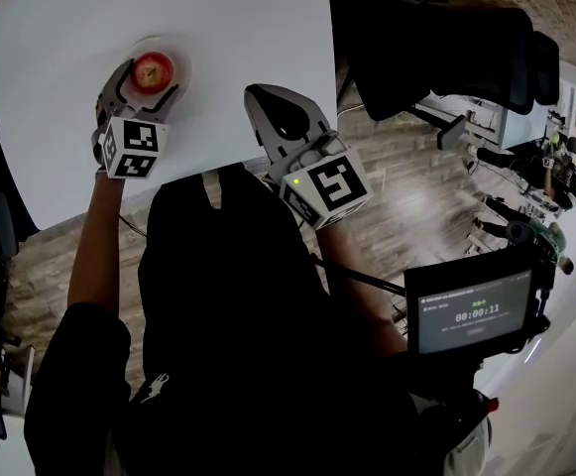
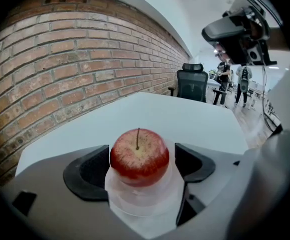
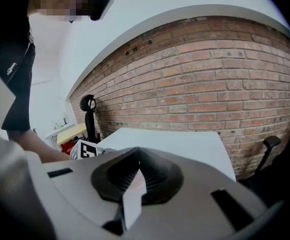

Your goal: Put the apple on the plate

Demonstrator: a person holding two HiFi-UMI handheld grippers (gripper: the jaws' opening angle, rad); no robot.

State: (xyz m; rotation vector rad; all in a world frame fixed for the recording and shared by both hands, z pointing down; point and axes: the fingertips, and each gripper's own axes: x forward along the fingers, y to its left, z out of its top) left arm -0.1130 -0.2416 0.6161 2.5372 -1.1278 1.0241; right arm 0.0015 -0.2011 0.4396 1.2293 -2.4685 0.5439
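In the head view, the apple (image 1: 153,69) sits on the plate (image 1: 183,67), a small pale dish on the white table (image 1: 248,28). The left gripper (image 1: 147,85) reaches over the plate's near edge, one jaw on each side of the fruit. The right gripper (image 1: 258,97) hangs well to the right of the plate, above the table's near edge. In the left gripper view, the apple (image 2: 139,158) stands upright, stem up, on the plate (image 2: 140,199). The left gripper (image 2: 142,164) is spread around it: one pad (image 2: 97,166) lies right at the apple's skin, and the other pad (image 2: 187,159) stands just clear. In the right gripper view, the right gripper (image 3: 135,166) has its jaws pressed together with nothing between them, and the table (image 3: 184,141) lies beyond.
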